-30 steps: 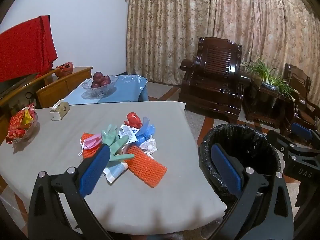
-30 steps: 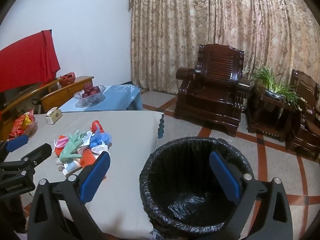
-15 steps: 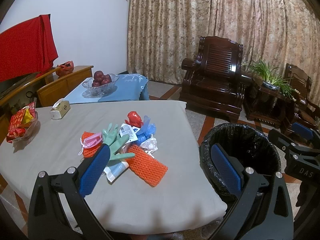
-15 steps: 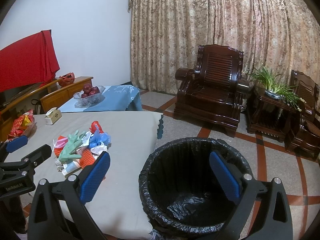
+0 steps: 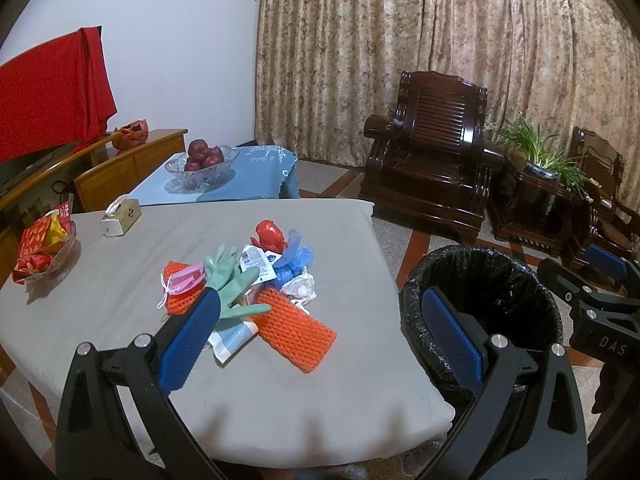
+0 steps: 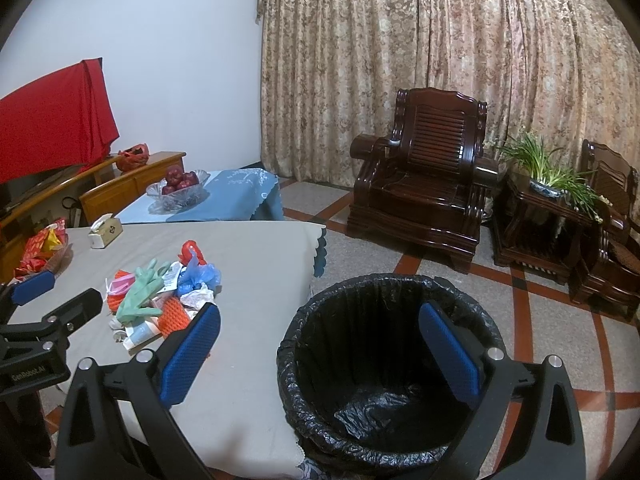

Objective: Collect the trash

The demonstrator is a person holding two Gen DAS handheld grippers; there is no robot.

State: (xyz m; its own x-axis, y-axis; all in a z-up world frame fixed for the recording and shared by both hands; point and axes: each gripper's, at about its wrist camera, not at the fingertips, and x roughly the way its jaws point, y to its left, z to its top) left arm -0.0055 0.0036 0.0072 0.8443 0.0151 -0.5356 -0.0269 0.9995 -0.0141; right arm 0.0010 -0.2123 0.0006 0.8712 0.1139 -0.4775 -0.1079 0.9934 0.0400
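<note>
At the far left of the grey-covered bench (image 5: 120, 280) we see a dish of red snack packets (image 5: 40, 248), then a tissue box (image 5: 120, 220). Mid-bench lies the trash pile (image 5: 248, 284) (green glove, orange foam nets, blue and red bags, crumpled paper). Our left tongs (image 5: 320, 344) hover wide open near it, gripping nothing. Just right of the bench stands the black-lined bin (image 6: 384, 364), with our right tongs (image 6: 320, 356) gaping empty above it.
</note>
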